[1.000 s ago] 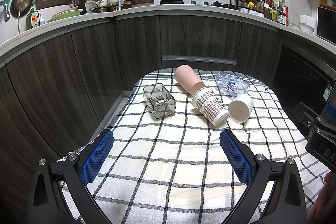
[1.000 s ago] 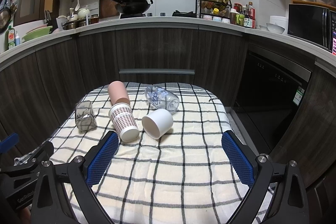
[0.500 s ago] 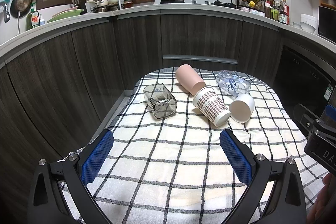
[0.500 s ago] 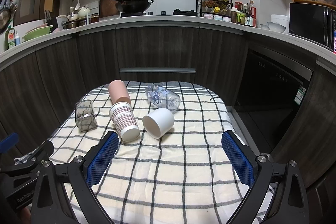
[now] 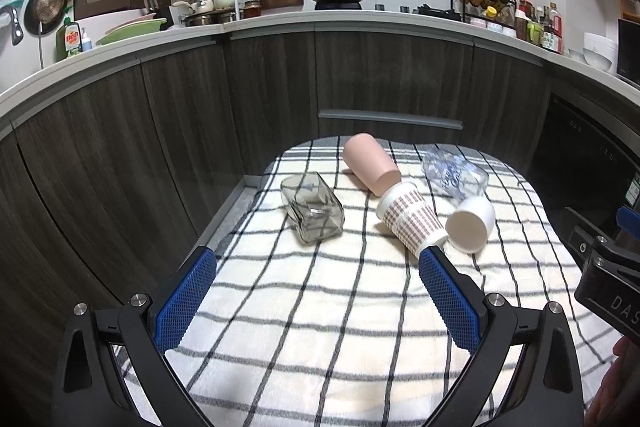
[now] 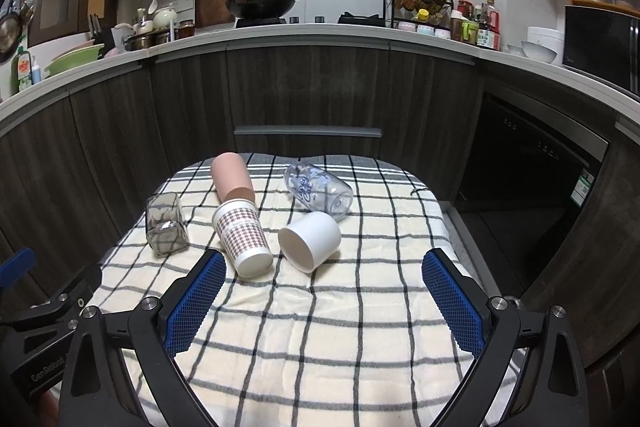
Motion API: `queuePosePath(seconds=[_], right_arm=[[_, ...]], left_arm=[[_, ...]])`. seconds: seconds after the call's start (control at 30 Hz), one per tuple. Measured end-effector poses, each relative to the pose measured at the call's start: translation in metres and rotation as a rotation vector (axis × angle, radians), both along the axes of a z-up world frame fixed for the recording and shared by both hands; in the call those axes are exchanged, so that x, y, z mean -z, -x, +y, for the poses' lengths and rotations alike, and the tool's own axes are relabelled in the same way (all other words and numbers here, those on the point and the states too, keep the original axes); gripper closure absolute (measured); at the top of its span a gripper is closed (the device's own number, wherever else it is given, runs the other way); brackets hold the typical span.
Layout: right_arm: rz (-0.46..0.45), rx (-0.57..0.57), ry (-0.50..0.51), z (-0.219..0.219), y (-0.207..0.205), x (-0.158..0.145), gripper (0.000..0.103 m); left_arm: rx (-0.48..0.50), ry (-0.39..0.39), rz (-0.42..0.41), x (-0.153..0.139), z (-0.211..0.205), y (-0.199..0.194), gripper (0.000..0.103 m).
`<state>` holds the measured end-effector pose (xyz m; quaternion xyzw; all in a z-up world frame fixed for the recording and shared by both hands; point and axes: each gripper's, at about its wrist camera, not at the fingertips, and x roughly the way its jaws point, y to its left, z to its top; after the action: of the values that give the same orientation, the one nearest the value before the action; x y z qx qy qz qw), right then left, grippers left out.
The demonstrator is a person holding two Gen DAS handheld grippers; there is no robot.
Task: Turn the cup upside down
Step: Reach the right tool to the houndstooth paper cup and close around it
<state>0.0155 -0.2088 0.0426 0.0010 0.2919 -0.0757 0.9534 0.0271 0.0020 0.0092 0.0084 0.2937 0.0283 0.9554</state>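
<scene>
Several cups lie on their sides on a checked cloth (image 5: 320,307): a square smoky glass (image 5: 312,213), a pink cup (image 5: 370,163), a checked paper cup (image 5: 412,219), a white cup (image 5: 470,225) and a clear printed glass (image 5: 454,175). In the right wrist view they are the smoky glass (image 6: 164,227), pink cup (image 6: 232,177), paper cup (image 6: 244,235), white cup (image 6: 310,241) and clear glass (image 6: 318,189). My left gripper (image 5: 316,267) is open and empty, short of the cups. My right gripper (image 6: 324,271) is open and empty, in front of the white cup.
Dark wood cabinets (image 5: 360,87) curve around the cloth-covered table, with a cluttered counter (image 5: 344,15) above. A dark appliance front (image 6: 532,179) stands to the right. The other gripper's body shows at the right edge of the left wrist view and the left edge of the right wrist view.
Both grippers have edged slightly forward toward the cups. The cups have not moved and both grippers stay open.
</scene>
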Motion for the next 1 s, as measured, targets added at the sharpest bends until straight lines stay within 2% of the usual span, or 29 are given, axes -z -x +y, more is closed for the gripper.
queuePosePath(seconds=[0.3,0.57,0.77,1.0], right_arm=[[0.039,-0.114,0.025,0.010,-0.060,-0.019,0.004],[0.132,-0.198,0.007,0.023,-0.134,-0.019,0.004],[0.238,-0.251,-0.001,0.038,-0.179,0.001,0.004],[0.419,-0.302,0.020,0.060,-0.221,0.049,0.004]], left_arm=[[-0.093,0.015,-0.007,-0.016,0.006,-0.038,0.000],[-0.168,0.032,-0.006,-0.021,0.019,-0.080,0.000],[-0.216,0.021,0.002,-0.014,0.029,-0.104,0.000],[-0.265,0.021,0.063,0.014,0.039,-0.123,0.000]])
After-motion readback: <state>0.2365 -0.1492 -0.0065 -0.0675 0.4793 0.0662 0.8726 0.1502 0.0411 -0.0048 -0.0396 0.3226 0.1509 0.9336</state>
